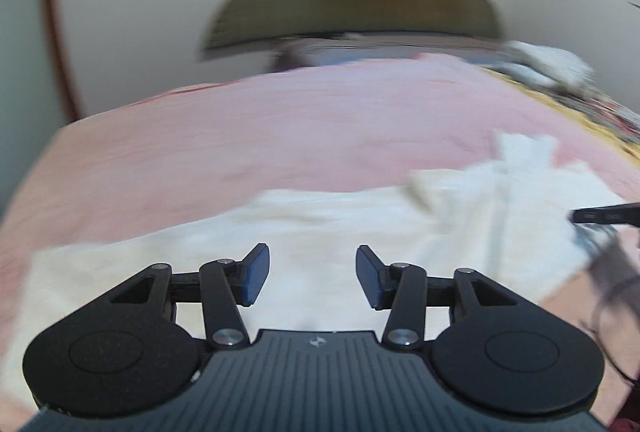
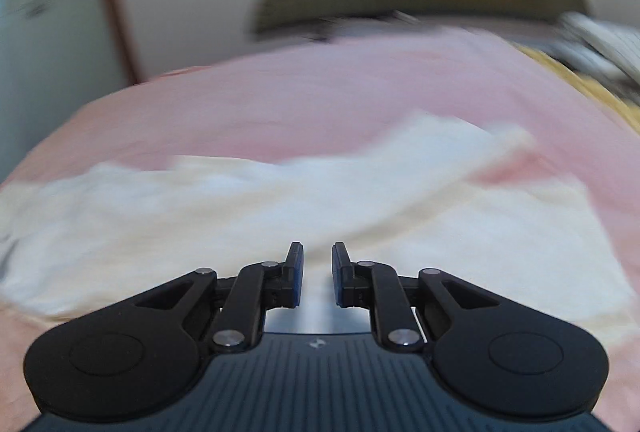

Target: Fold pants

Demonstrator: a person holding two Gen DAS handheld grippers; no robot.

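Cream-white pants [image 1: 312,224] lie spread across a pink bed cover [image 1: 280,120]. My left gripper [image 1: 313,274] hovers over the pants, open and empty. In the left wrist view the tip of the other gripper [image 1: 604,216] shows at the right edge over the bunched end of the pants. In the right wrist view the pants [image 2: 280,200] stretch left to right, with one part lying diagonally up to the right. My right gripper [image 2: 317,272] is above the pants with its jaws a narrow gap apart and nothing between them. Both views are motion blurred.
A dark olive headboard [image 1: 360,0] stands at the far end against a pale wall. A yellow patterned blanket [image 1: 580,112] and white bedding [image 1: 552,60] lie along the bed's right side. The pink cover [image 2: 280,92] extends beyond the pants.
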